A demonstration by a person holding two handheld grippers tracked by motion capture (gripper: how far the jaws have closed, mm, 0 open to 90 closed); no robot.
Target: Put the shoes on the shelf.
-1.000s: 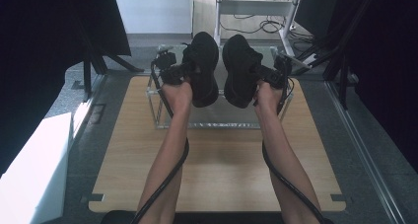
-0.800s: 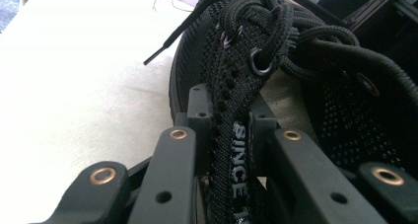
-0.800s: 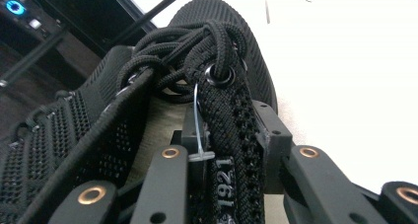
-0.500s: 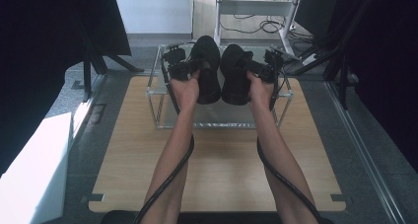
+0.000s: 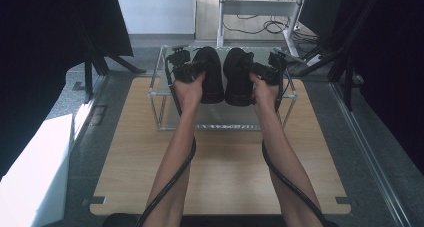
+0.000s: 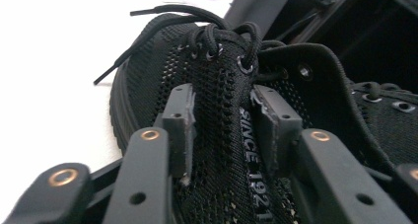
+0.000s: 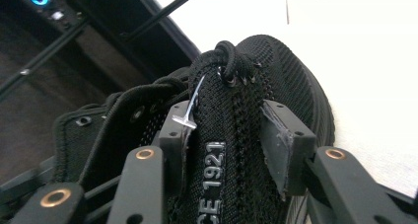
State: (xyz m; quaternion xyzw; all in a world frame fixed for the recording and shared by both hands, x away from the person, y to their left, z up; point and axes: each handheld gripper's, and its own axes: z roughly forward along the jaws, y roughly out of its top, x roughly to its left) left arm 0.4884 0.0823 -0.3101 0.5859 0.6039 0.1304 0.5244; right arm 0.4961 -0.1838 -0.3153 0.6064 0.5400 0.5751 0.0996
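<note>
Each gripper's jaws have just been opening: the left gripper (image 6: 224,130) and right gripper (image 7: 231,145) now stand slackly spread around the tongue of the left black mesh lace-up shoe (image 5: 210,74) and right black mesh lace-up shoe (image 5: 237,77), both atop the clear-shelved wire rack (image 5: 165,94). Pulling back crooked could snag a tongue and tip a shoe off. Whether the soles sit flat is hidden behind the hands.

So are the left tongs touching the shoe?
Cannot tell. In the left gripper view the shoe's tongue sits between the left tongs, which have just been opening; no clear gap or press shows at either pad.
</note>
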